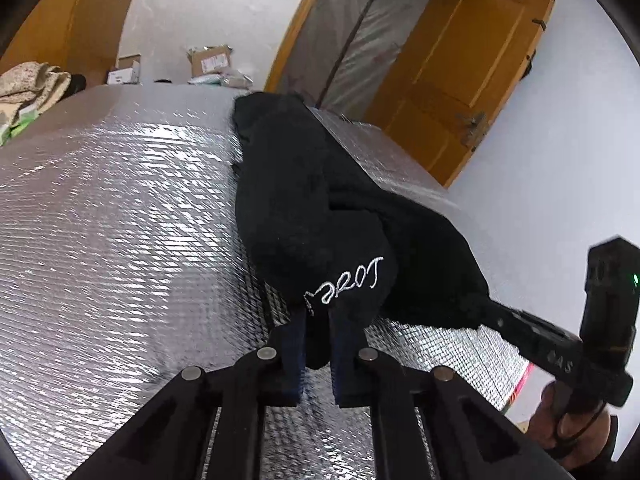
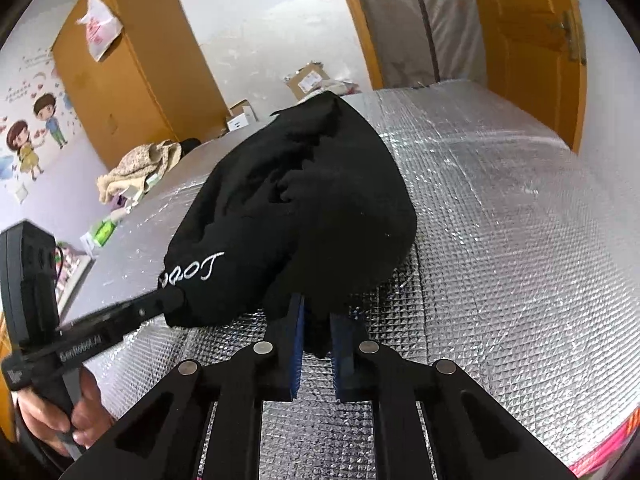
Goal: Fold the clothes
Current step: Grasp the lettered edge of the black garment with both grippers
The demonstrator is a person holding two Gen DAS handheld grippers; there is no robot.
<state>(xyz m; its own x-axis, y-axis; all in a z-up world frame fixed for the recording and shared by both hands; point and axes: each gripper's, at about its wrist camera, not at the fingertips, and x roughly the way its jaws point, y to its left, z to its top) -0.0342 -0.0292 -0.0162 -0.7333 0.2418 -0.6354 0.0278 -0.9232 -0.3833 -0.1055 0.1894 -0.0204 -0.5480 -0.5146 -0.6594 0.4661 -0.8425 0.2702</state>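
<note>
A black garment [image 1: 304, 208] with white embroidered lettering lies bunched on the silver quilted table cover [image 1: 120, 220]. My left gripper [image 1: 318, 320] is shut on the near hem of the black garment, with cloth pinched between its blue pads. In the right wrist view the same garment [image 2: 304, 200] stretches away from me, and my right gripper [image 2: 318, 324] is shut on another part of its near edge. Each view shows the other gripper beside it, its fingers buried in the cloth: the right one [image 1: 492, 316], the left one [image 2: 168, 300].
A beige floral cloth [image 2: 136, 168] and small boxes sit at the table's far left. Cardboard boxes [image 1: 208, 60] stand on the floor beyond. An orange door [image 1: 472, 76] and a wardrobe [image 2: 128, 64] line the walls. A hand [image 2: 60, 412] holds the left gripper's handle.
</note>
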